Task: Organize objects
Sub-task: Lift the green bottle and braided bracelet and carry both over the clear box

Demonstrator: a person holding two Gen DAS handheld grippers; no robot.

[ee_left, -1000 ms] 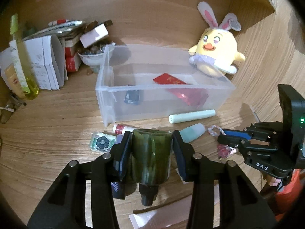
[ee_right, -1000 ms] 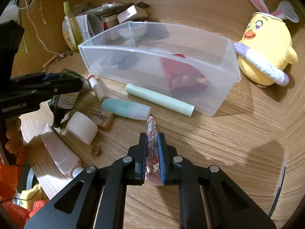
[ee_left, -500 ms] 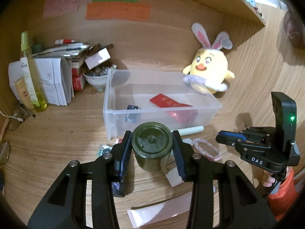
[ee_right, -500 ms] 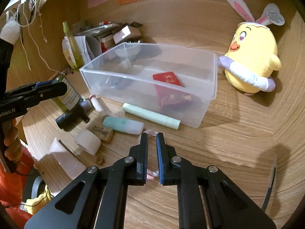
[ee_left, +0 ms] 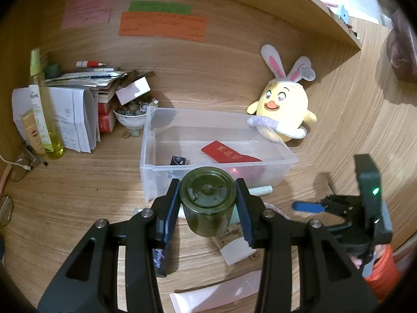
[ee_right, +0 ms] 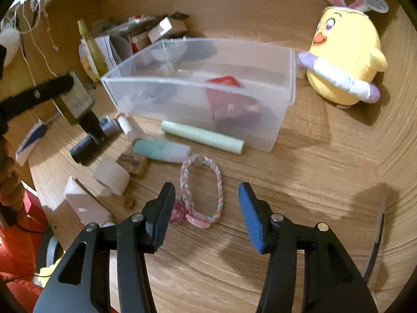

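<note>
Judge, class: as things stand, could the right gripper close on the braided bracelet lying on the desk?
Probably yes. The right gripper is open and empty, and the braided bracelet lies flat on bare wood just ahead of its fingertips. Nothing lies over it; the mint bottle sits beyond it.

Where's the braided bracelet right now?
In the right wrist view, the bracelet lies flat on the desk, just ahead of the open right gripper.
</note>
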